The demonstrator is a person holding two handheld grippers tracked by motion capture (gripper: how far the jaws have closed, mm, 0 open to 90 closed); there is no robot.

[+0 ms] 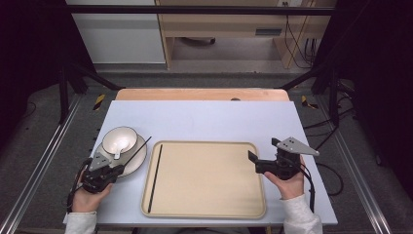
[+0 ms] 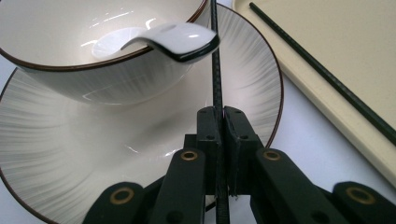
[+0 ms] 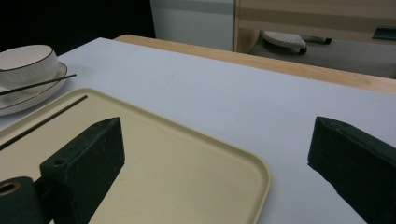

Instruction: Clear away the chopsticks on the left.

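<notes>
My left gripper (image 1: 116, 169) is shut on a thin black chopstick (image 2: 216, 70) that slants up over the plate's rim, past the bowl. The white bowl (image 1: 119, 138) with a dark rim stands on a ribbed white plate (image 2: 70, 154) left of the tray. A white spoon (image 2: 161, 39) rests in the bowl with its handle over the edge. A second black chopstick (image 1: 155, 178) lies along the left side of the beige tray (image 1: 209, 185). My right gripper (image 1: 254, 163) is open over the tray's right edge, with nothing between its fingers (image 3: 88, 156).
The pale table top (image 1: 204, 119) stretches bare behind the tray to a wooden strip (image 1: 202, 94) at the far edge. Black frame bars stand at both sides. Cables trail from both grippers off the near corners.
</notes>
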